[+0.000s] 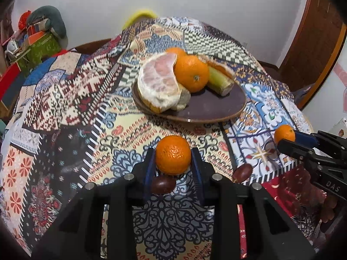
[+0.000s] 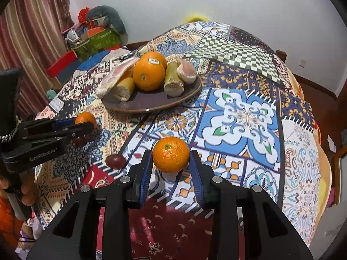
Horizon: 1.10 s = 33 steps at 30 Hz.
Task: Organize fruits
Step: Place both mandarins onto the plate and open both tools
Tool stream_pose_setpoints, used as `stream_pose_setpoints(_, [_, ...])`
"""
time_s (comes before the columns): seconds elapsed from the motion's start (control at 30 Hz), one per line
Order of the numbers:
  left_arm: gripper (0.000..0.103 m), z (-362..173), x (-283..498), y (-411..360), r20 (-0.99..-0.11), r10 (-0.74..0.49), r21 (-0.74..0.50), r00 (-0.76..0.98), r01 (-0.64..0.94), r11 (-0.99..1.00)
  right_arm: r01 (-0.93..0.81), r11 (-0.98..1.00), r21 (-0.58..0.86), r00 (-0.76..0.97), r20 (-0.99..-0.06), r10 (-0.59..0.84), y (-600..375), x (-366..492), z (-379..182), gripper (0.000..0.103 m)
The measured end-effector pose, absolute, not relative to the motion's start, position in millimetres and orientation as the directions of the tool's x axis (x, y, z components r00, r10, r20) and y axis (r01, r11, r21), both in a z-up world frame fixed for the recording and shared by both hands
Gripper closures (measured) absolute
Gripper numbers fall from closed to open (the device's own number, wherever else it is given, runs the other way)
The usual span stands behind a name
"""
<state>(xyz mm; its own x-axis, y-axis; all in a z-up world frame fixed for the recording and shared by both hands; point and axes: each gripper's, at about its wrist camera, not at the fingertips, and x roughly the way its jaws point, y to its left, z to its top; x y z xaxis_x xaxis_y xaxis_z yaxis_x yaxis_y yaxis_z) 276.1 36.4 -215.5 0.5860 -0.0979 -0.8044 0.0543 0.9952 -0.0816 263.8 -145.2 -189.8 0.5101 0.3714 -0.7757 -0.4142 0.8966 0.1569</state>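
Note:
My left gripper (image 1: 173, 155) is shut on a small tangerine (image 1: 173, 154) above the patterned tablecloth; it also shows in the right wrist view (image 2: 85, 119). My right gripper (image 2: 171, 160) is shut on another tangerine (image 2: 171, 154), seen at the right of the left wrist view (image 1: 284, 133). A brown plate (image 1: 216, 106) beyond holds a peeled pomelo piece (image 1: 159, 82), a large orange (image 1: 192, 73) and sugarcane pieces (image 1: 219, 80). Two dark red dates lie on the cloth, one (image 1: 163, 184) under my left gripper, one (image 2: 115, 161) between the grippers.
The round table is covered with a patchwork cloth (image 2: 238, 117). The plate also shows in the right wrist view (image 2: 151, 104). A pile of boxes and bags (image 2: 97, 34) stands at the far left by a curtain. A wooden door (image 1: 314, 43) is at the right.

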Motion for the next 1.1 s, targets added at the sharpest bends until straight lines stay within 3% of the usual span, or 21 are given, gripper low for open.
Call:
stream_pose_setpoints(0.57, [0.071,-169.0,294.5,18.6,-0.716,-0.144,-0.111,0.683,0.093,0.989,-0.442,0.887,0.130,0.588,-0.705,0.397,-133.2,292.6,-154.6,0.072])
stream_pose_setpoints(1.1, [0.071,-195.5,324.2,7.0,-0.752,-0.176,-0.128,0.636,0.121,0.984,-0.483,0.866,0.131,0.542,-0.732,0.413,-120.3,328.1,-173.4,0.071])
